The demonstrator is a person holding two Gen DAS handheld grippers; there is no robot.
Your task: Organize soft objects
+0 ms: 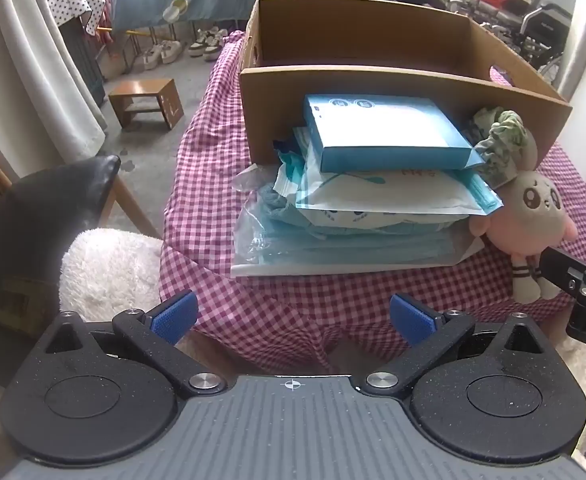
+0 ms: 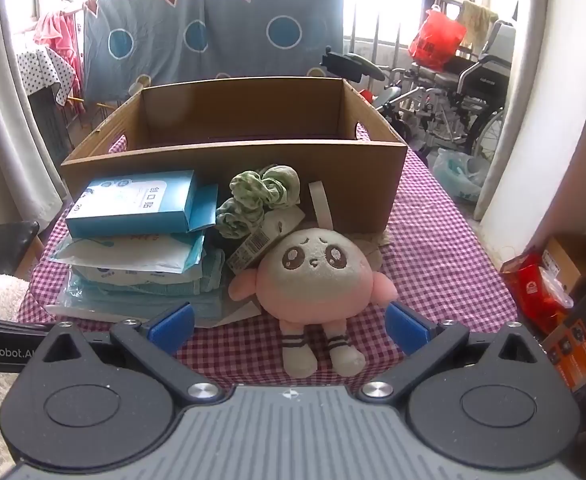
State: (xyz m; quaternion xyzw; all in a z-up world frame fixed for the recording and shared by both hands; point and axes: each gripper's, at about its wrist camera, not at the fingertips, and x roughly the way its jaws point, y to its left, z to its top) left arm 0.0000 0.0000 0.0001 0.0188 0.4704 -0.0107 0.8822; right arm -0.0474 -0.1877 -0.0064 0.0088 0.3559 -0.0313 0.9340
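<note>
The open brown cardboard box (image 2: 233, 152) on the pink checked tablecloth (image 2: 433, 248) shows nothing inside. Before it lie a stack of blue packets (image 1: 357, 208), a green scrunchie (image 2: 261, 196) and a pink plush doll (image 2: 317, 280). Left gripper (image 1: 293, 320) and right gripper (image 2: 291, 322) stand wide apart, holding nothing.

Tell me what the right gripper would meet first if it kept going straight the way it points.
Most likely the plush doll lying on the checked tablecloth: it sits centred ahead of the open right gripper, its feet nearest. Depth is unclear, so the cloth might be touched first.
</note>
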